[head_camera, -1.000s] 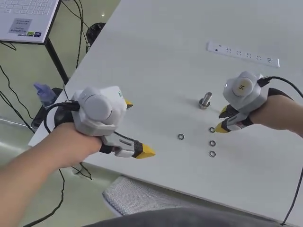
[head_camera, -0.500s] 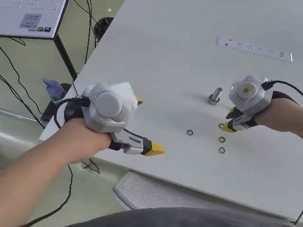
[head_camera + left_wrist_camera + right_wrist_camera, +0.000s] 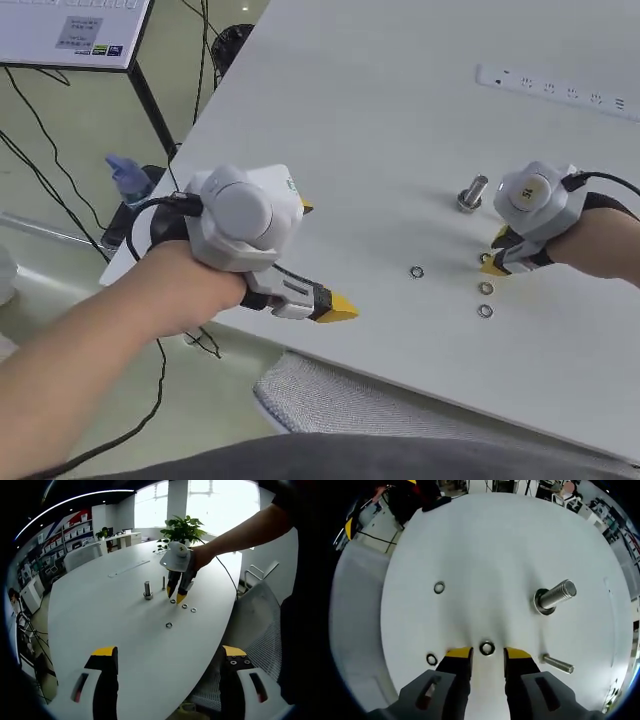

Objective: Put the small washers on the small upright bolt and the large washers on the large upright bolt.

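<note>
washer [image 3: 487, 648] between right fingers [image 3: 459, 655], bolt [image 3: 552, 596] beyond

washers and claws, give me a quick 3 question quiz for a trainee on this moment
1. True or false: the right claw is shut on a washer.
2. How many washers lie loose on the table? A two, B four, C six.
3. Fill in: the ___ claw hangs open by the table's edge, away from the washers.
Key: 1 false, the right claw is open, with the washer lying between its tips. 2 B. 3 left claw.
</note>
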`<control>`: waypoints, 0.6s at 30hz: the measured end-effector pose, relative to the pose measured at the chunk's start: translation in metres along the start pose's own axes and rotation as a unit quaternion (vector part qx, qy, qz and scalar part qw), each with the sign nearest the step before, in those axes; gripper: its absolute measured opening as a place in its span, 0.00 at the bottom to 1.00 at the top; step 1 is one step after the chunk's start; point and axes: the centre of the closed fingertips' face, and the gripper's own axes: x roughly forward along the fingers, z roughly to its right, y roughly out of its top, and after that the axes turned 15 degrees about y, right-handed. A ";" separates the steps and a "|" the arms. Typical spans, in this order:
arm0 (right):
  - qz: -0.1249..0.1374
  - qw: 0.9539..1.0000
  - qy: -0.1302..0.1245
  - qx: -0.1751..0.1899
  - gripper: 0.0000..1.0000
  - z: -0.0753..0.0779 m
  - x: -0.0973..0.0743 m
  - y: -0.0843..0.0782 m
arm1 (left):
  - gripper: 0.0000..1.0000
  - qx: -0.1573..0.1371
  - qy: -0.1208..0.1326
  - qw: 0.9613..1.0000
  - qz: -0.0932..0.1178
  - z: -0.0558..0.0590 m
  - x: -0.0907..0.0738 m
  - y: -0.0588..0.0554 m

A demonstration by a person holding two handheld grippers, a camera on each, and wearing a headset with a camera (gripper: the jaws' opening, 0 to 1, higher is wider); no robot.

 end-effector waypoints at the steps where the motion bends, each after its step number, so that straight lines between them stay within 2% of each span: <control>1: 0.000 1.000 0.000 0.000 0.26 0.000 0.000 0.000 | 0.83 -0.001 0.000 1.000 0.000 0.000 0.000 0.000; 4: 0.002 1.000 -0.001 0.002 0.25 0.001 0.000 0.002 | 0.83 -0.002 0.000 1.000 -0.002 0.001 -0.001 -0.003; 8: -0.009 1.000 -0.001 -0.004 0.25 0.000 0.000 0.002 | 0.83 -0.003 0.000 1.000 -0.005 0.002 -0.002 -0.005; 10: -0.016 1.000 0.000 -0.018 0.23 -0.003 0.001 0.002 | 0.83 -0.004 0.000 1.000 -0.005 0.002 -0.002 -0.005; 15: -0.024 1.000 0.000 -0.020 0.19 -0.005 0.002 0.002 | 0.82 -0.004 -0.001 1.000 -0.004 0.003 -0.001 -0.005; 17: -0.036 0.999 -0.005 -0.027 0.14 -0.003 0.000 -0.001 | 0.82 -0.005 -0.001 1.000 -0.002 0.003 0.000 -0.004; 18: -0.032 0.999 -0.003 -0.028 0.14 -0.003 0.001 0.000 | 0.81 -0.005 -0.002 1.000 -0.003 0.003 0.000 -0.004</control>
